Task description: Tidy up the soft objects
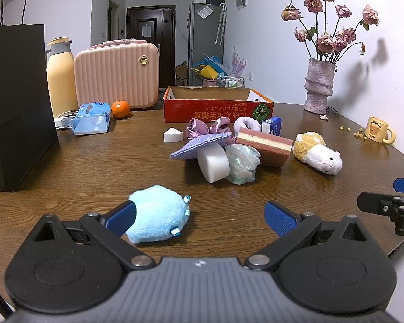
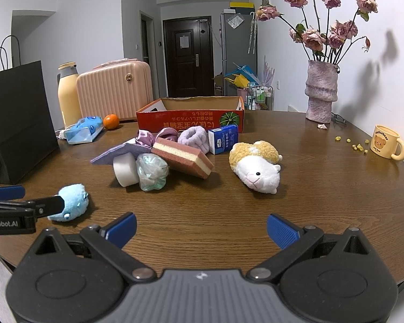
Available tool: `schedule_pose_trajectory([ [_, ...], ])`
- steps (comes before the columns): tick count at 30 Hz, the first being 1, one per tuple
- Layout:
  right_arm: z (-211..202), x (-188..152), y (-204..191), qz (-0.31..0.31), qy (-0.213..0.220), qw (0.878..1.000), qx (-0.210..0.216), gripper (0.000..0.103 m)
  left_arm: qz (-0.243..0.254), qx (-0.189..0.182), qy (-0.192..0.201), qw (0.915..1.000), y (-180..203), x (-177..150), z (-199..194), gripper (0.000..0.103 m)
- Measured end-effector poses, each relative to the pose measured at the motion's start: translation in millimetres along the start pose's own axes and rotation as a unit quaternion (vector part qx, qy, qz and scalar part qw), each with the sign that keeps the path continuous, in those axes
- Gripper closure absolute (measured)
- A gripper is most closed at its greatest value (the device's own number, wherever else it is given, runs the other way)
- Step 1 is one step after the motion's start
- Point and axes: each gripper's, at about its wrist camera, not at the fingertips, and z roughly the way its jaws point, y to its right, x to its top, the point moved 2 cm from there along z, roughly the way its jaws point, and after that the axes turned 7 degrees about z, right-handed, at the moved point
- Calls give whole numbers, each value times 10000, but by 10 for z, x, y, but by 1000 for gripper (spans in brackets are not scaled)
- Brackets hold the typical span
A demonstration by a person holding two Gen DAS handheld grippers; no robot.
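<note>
A light blue plush lies on the wooden table, between the fingers of my open left gripper and close to its left pad. In the right wrist view the same blue plush sits by the left gripper. My right gripper is open over bare table and holds nothing. Mid-table is a pile: purple cloth, white round sponge, crinkly scrunchie and pink-yellow sponge. A yellow-white plush animal lies to its right. Behind stands an open red cardboard box.
A black paper bag stands at the left, with a yellow thermos, pink case, tissue pack and orange behind. A vase of dried roses and a bear mug are at the right. The table edge runs close beneath both grippers.
</note>
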Motion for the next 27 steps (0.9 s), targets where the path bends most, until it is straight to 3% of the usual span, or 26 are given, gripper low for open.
schedule_pose_trajectory([
  [27,24,0,-2,-6,-19,10000,-11,0,-10,-1,-2,10000,0,-1,-2,0],
])
